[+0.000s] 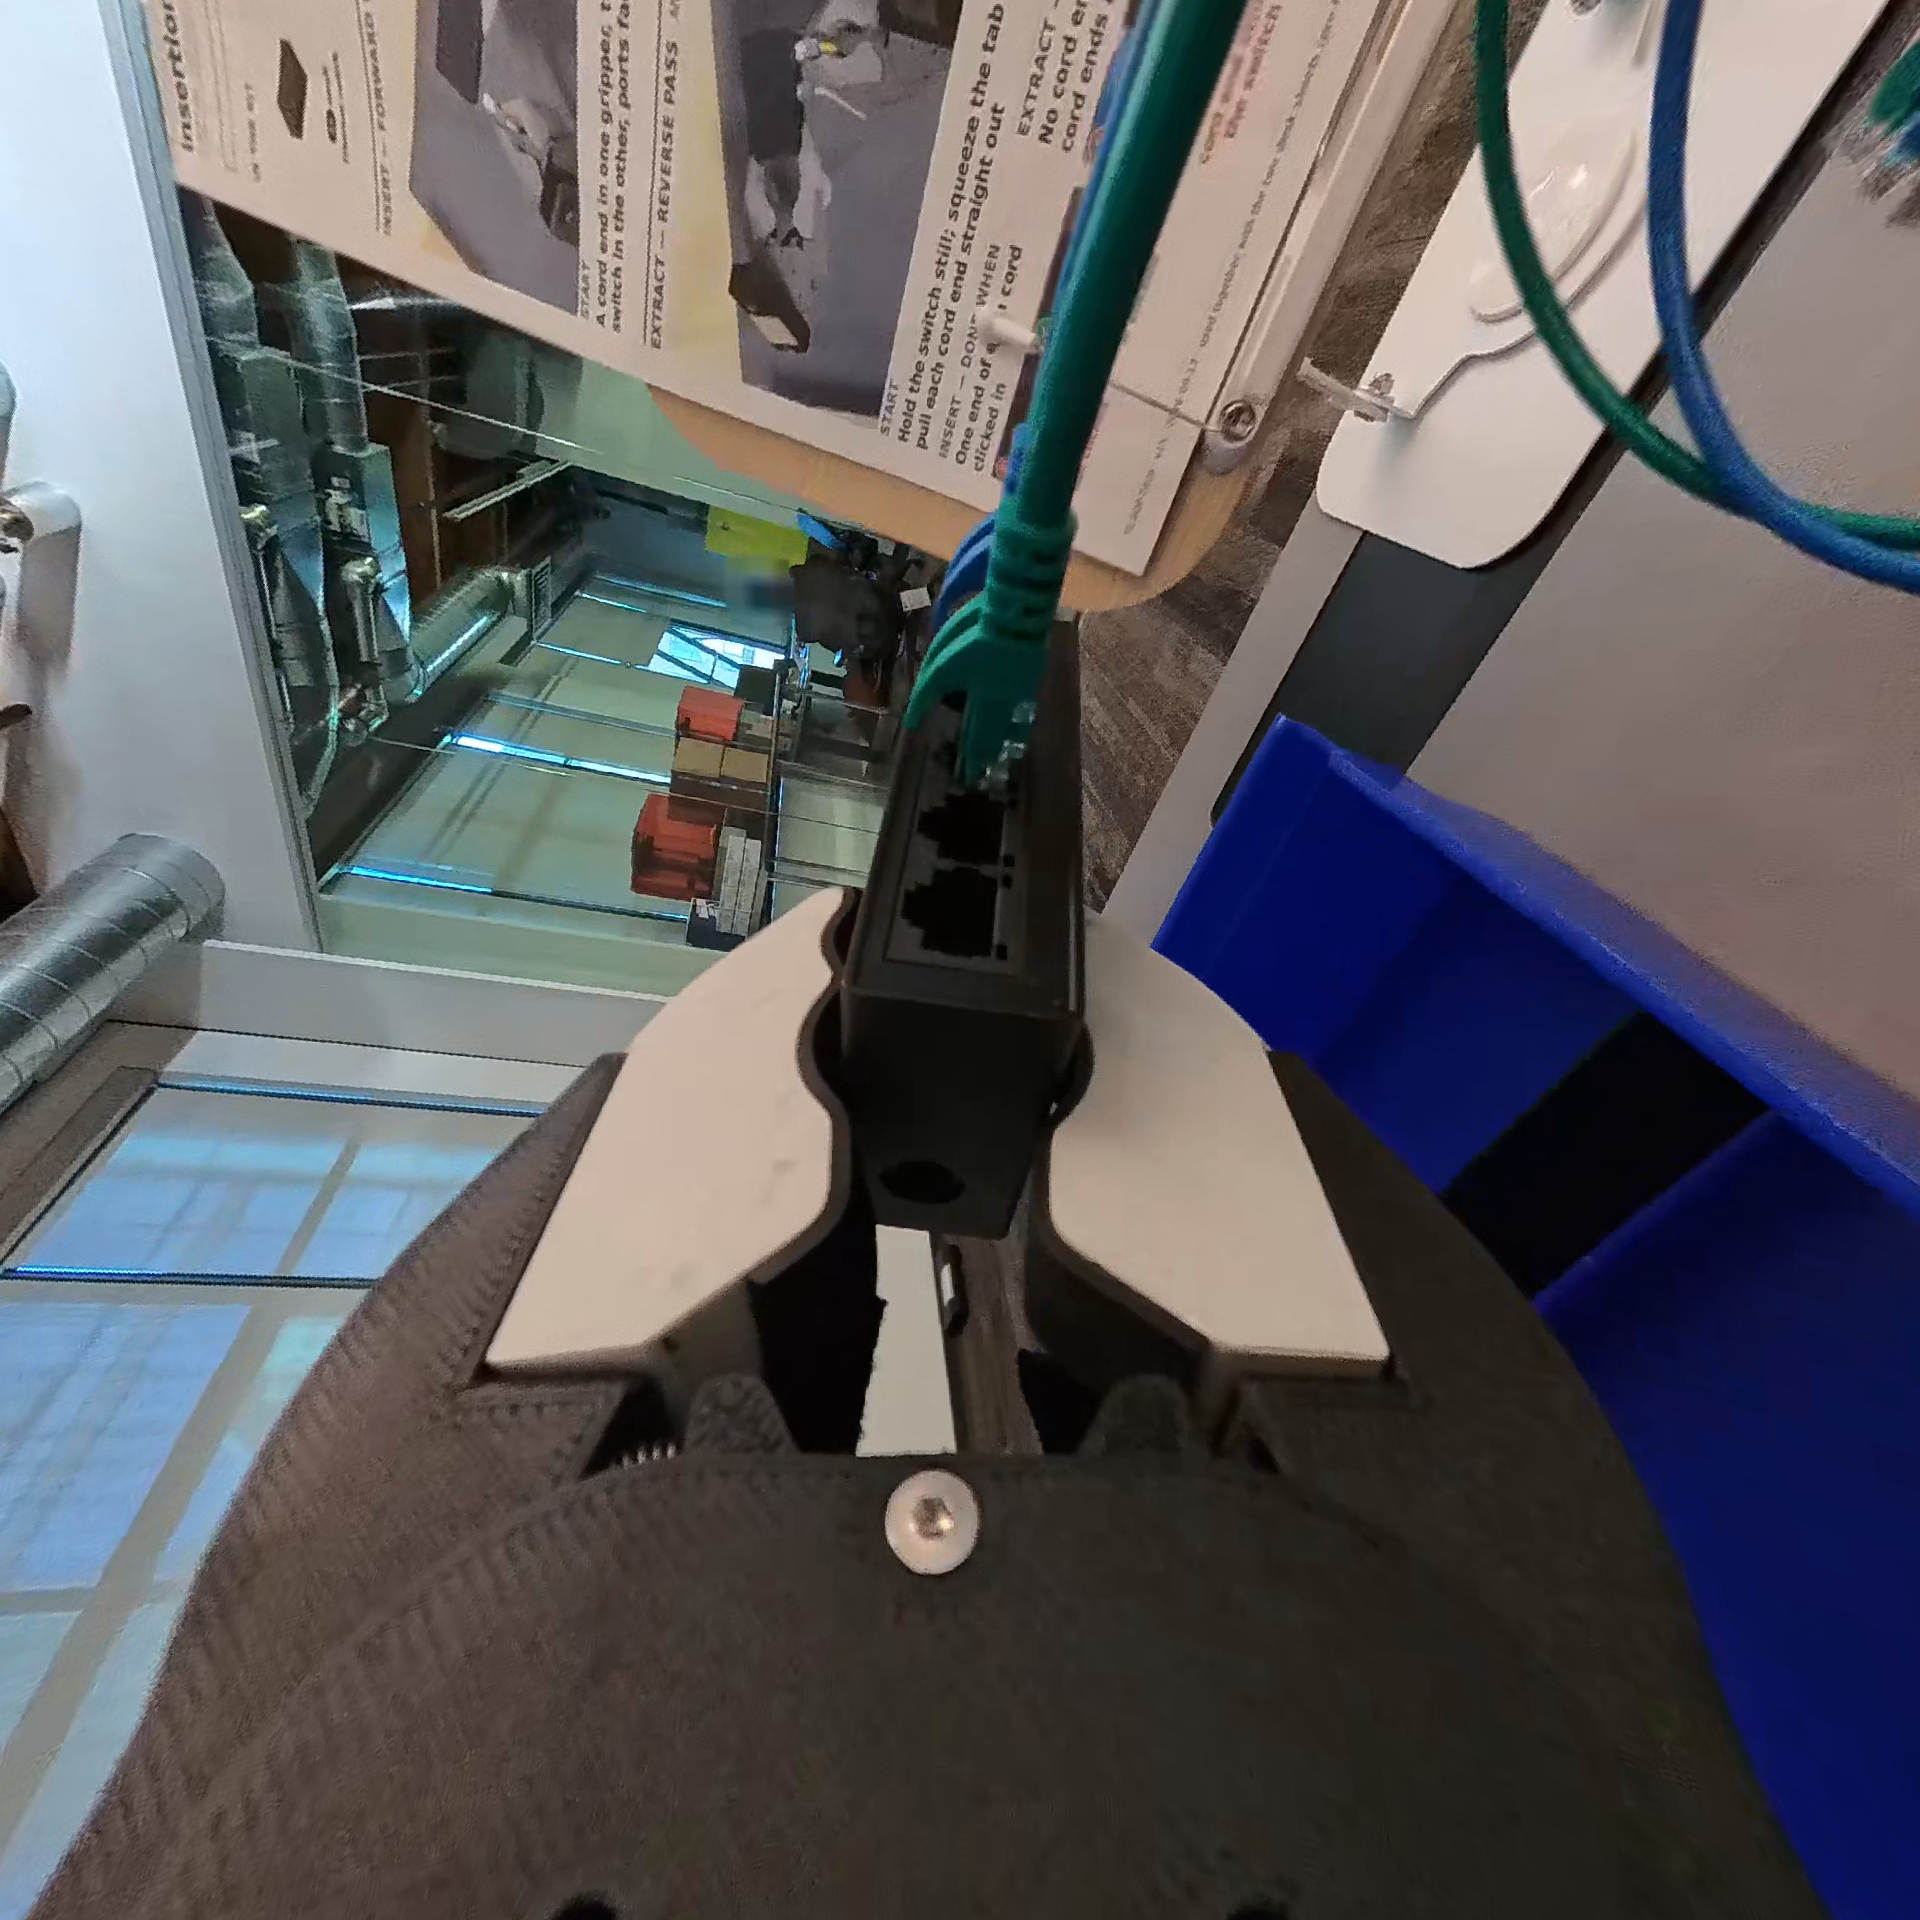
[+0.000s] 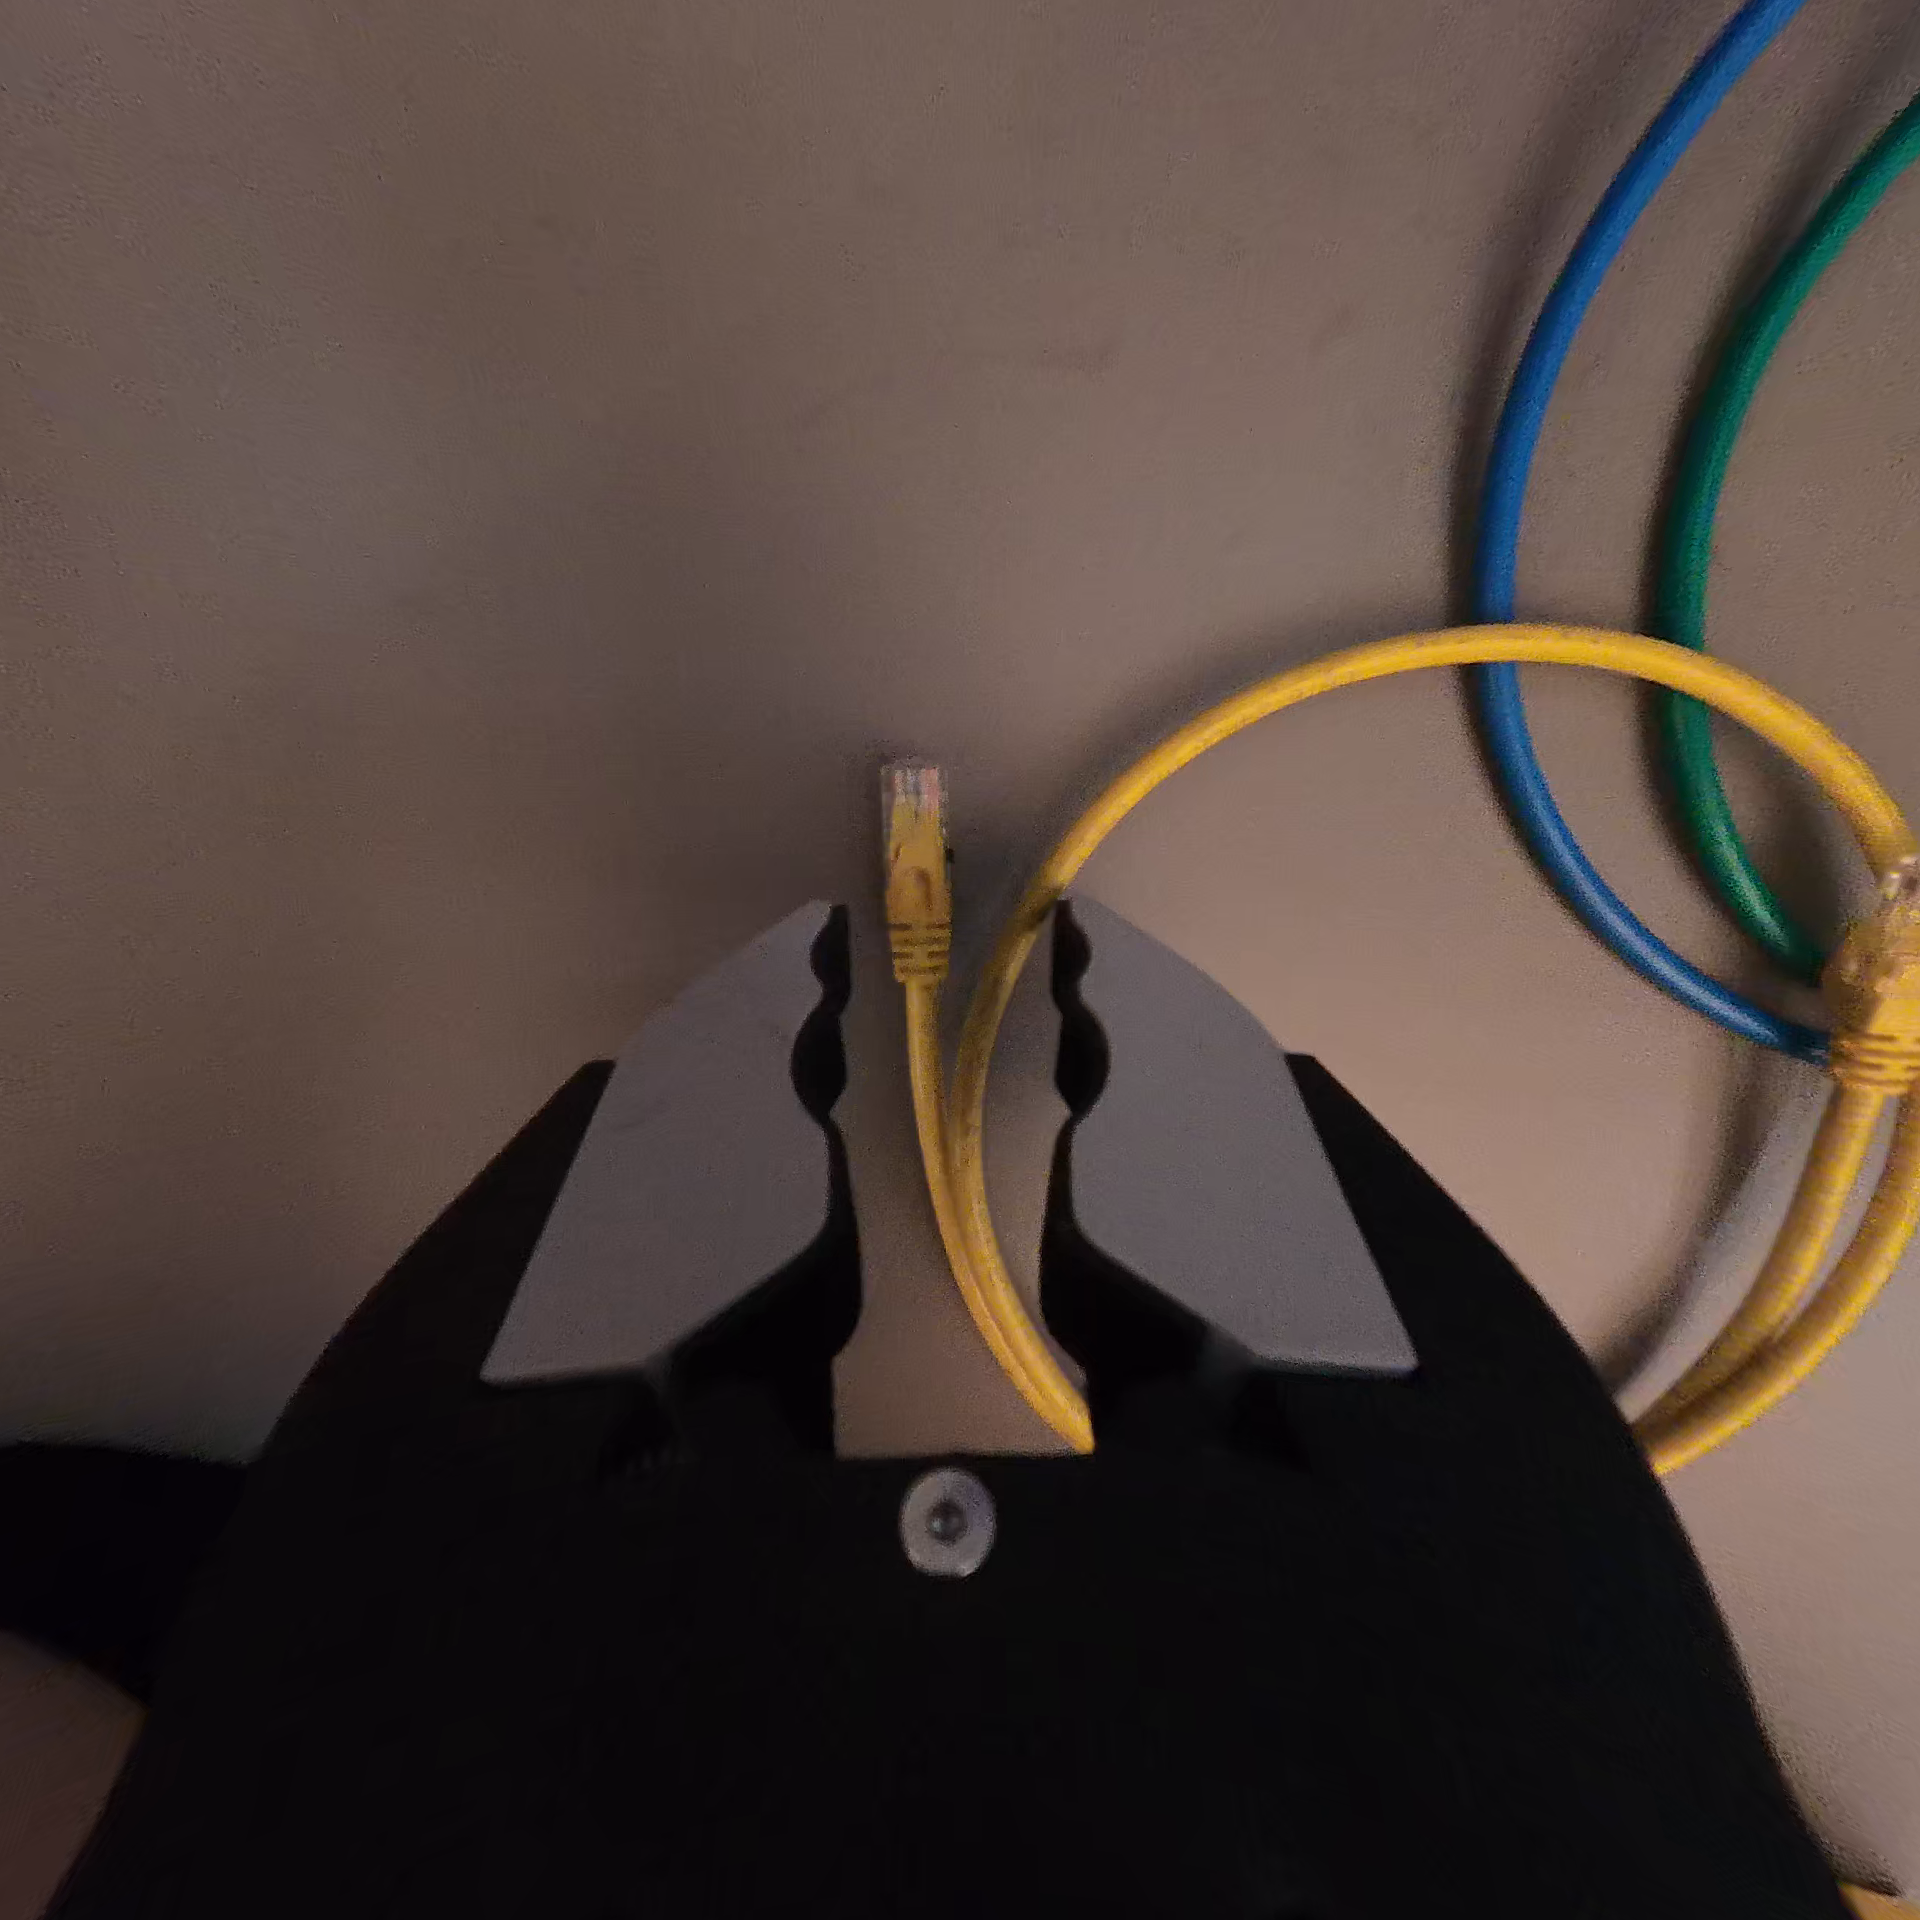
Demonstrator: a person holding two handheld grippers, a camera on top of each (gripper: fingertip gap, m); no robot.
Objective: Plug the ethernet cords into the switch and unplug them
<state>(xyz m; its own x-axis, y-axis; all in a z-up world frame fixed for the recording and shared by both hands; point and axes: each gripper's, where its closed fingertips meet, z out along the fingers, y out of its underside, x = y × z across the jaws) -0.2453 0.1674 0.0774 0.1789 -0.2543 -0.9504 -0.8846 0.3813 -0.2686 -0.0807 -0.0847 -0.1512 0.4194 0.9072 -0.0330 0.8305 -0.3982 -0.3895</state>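
My left gripper (image 1: 961, 966) is shut on a black switch (image 1: 961, 997) and holds it up in the air, ports facing up in the view. A green cord's plug (image 1: 987, 675) sits in a port near the far end of the switch. A blue cord plug (image 1: 961, 566) shows behind it. Two nearer ports (image 1: 961, 873) are empty. My right gripper (image 2: 951, 914) is open, low over the table. A yellow cord's plug (image 2: 914, 873) lies on the table between its fingertips. The yellow cord (image 2: 1455, 649) loops to the right. A second yellow plug (image 2: 1875, 997) lies at the right edge.
Blue cord (image 2: 1527, 499) and green cord (image 2: 1714, 468) loops lie on the grey table to the right of the yellow cord. In the left wrist view a blue bin (image 1: 1610, 1091) stands right of the switch, with an instruction sheet (image 1: 727, 208) and a white plate (image 1: 1507, 312) beyond. One gripper's finger ends stand about 40 cm off the other's.
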